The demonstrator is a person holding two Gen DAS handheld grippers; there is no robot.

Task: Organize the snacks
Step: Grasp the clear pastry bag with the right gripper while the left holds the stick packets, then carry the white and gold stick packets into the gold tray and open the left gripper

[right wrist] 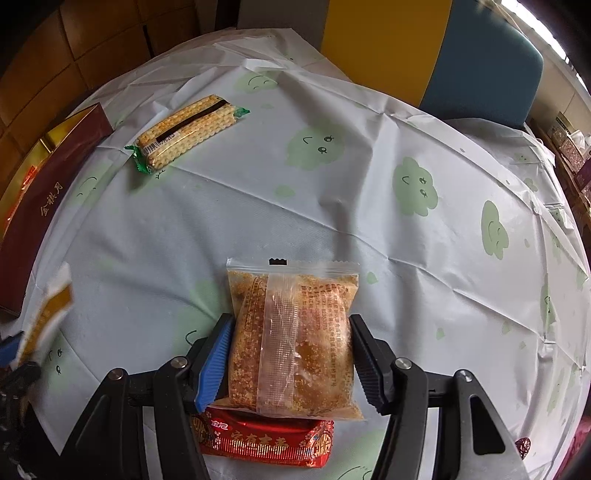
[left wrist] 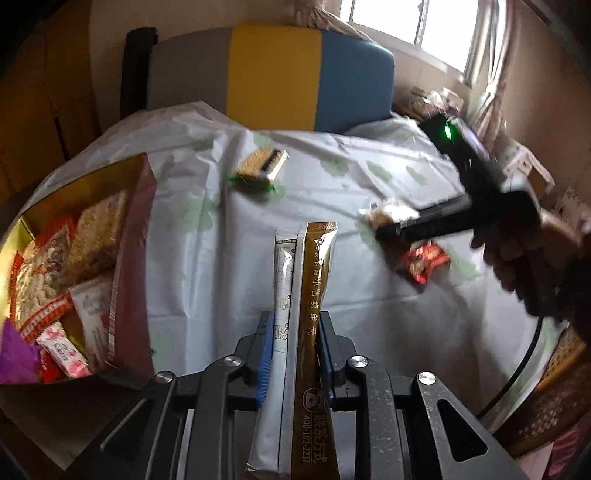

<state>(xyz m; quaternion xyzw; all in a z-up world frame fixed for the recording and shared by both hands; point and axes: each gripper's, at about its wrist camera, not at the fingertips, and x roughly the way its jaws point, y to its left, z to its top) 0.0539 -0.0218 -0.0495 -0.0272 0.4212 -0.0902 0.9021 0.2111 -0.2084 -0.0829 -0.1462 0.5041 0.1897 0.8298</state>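
My left gripper (left wrist: 295, 354): clenched on two stick sachets held side by side, a white stick sachet (left wrist: 282, 295) and a brown-gold stick sachet (left wrist: 314, 314), both pointing away from me over the tablecloth (left wrist: 207, 258).

My right gripper (right wrist: 291, 354): grasping a clear packet of golden crumbly cake (right wrist: 295, 332) between the blue pad and the black pad, the packet's seam strip facing up.

Red foil snack packet (right wrist: 266, 439): lying on the tablecloth, directly beneath the cake packet, partly covered by it. In the left wrist view a red packet (left wrist: 424, 260) lies just below my right gripper (left wrist: 388, 225), which is motion-blurred there.

Gift box (left wrist: 133, 266): maroon outside, gold inside, open-topped, left of the sachets. I see it holding several packets: pale ridged biscuits (left wrist: 96, 236), orange-and-white wrappers (left wrist: 48, 314), a pink-flowered packet (left wrist: 62, 350) and something purple (left wrist: 18, 358). Its maroon side (right wrist: 40, 218) carries gold characters in the right wrist view.

Wafer biscuit pack with green crimped ends (right wrist: 188, 133): lying flat on the tablecloth beyond the gift box's far corner, apart from it; well beyond the cake packet.

Tablecloth: white, creased, printed with pale green smiling clouds.

Chair back (left wrist: 273, 77): grey, yellow and blue panels, behind the far table edge.

Window (left wrist: 410, 22): beyond the chair, curtain at its right.
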